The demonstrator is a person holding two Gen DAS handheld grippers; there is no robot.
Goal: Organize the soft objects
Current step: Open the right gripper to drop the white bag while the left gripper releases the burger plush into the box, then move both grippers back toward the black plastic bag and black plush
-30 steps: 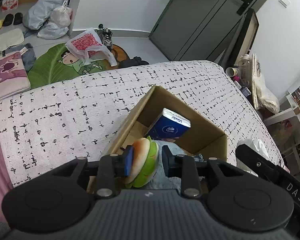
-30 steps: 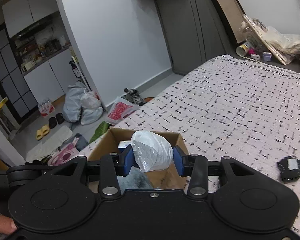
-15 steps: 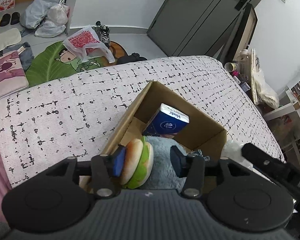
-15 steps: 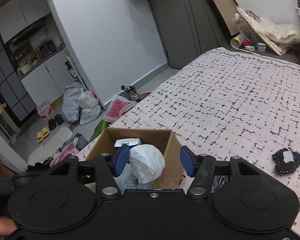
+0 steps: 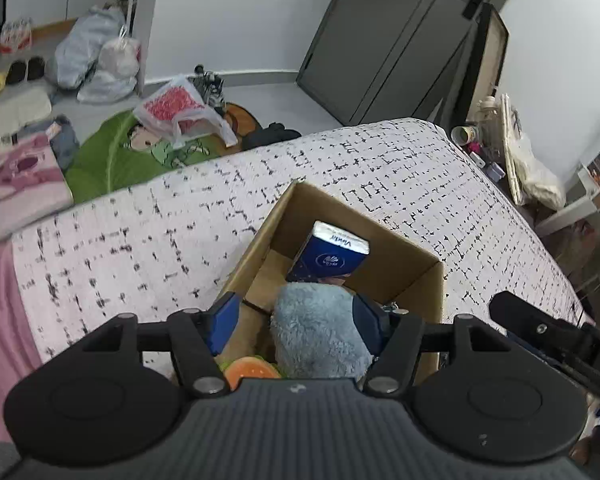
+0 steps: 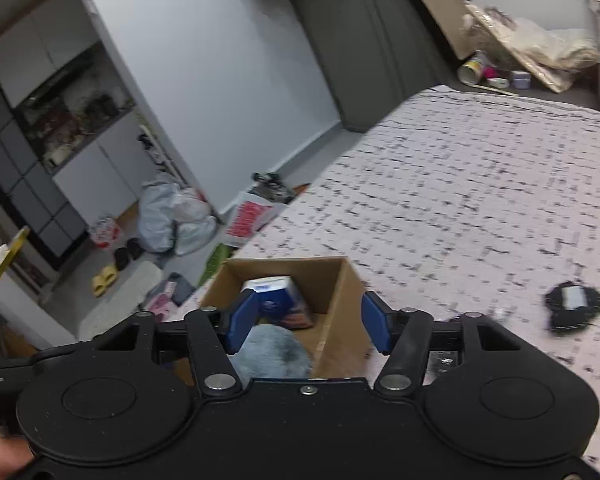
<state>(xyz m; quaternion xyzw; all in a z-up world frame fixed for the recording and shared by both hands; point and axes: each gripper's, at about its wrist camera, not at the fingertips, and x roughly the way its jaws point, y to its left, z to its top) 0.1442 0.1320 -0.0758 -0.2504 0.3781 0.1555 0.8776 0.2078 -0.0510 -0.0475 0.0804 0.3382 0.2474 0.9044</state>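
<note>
Left gripper (image 5: 297, 320) body: dark grey, ribbed top face, two round black discs at the sides.
Left gripper linkage: black angular arms, silver pivot screws.
Left fingers (image 5: 223, 320): blue pads on black carriers.
Right gripper (image 6: 307, 325) body: matte black, smooth, two round raised discs, one small screw at top centre.
Right gripper linkage: black arms, silver pivot screws.
Right fingers (image 6: 240, 320): blue pads.
Markings: white lettering on black housing at the frame edge, partly cut off.
Hand (image 6: 1, 456): bare skin, lower left corner of right wrist view.

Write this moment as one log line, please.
left gripper: open | right gripper: open | brown cardboard box: holds blue tissue pack, fluffy grey-blue plush, burger toy
</note>
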